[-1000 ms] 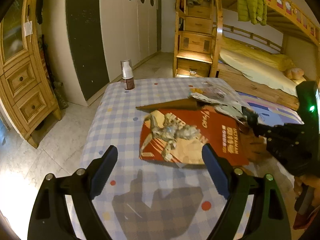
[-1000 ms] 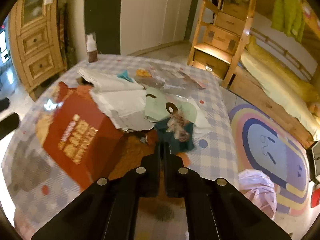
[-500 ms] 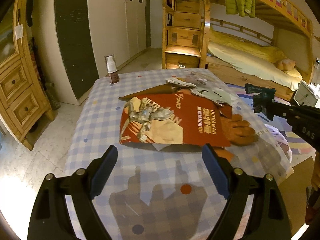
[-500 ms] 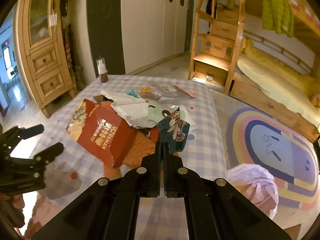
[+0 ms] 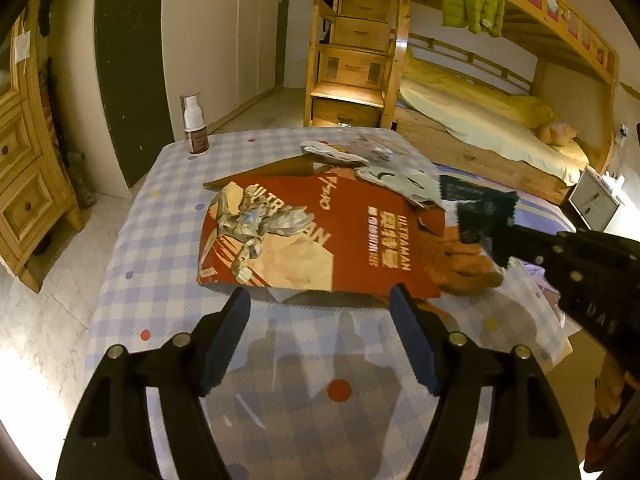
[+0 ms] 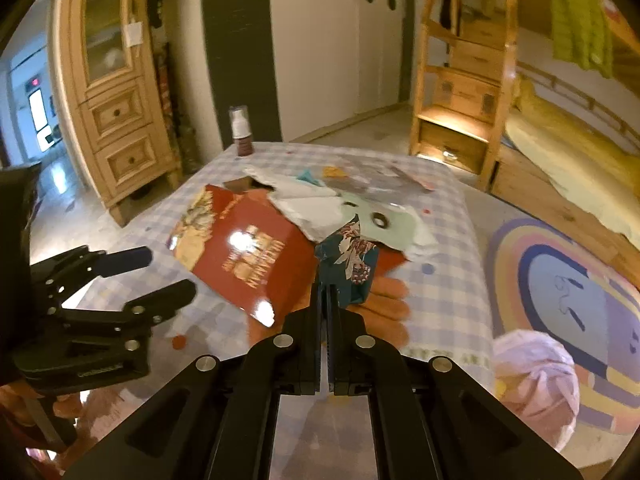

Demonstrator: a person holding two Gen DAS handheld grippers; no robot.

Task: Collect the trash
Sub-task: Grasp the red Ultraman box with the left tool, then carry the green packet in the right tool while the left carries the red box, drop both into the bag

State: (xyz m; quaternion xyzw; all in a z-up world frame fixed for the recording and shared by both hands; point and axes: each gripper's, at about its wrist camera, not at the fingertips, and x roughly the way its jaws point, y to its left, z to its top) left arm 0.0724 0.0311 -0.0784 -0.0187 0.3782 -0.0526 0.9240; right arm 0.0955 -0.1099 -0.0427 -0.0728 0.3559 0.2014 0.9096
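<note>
My right gripper pinches a dark teal printed wrapper, lifted above the checked tablecloth. My left gripper hangs spread, bare cloth beneath it, just short of the near edge of the flat red glossy Ultraman box ahead.

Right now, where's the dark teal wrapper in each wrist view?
Left wrist: teal wrapper right of centre, pinched by the right tongs over the red Ultraman box.
Right wrist: centre, just above the tongs' tips.
Shared landmark: spray bottle at the table's far corner.
</note>
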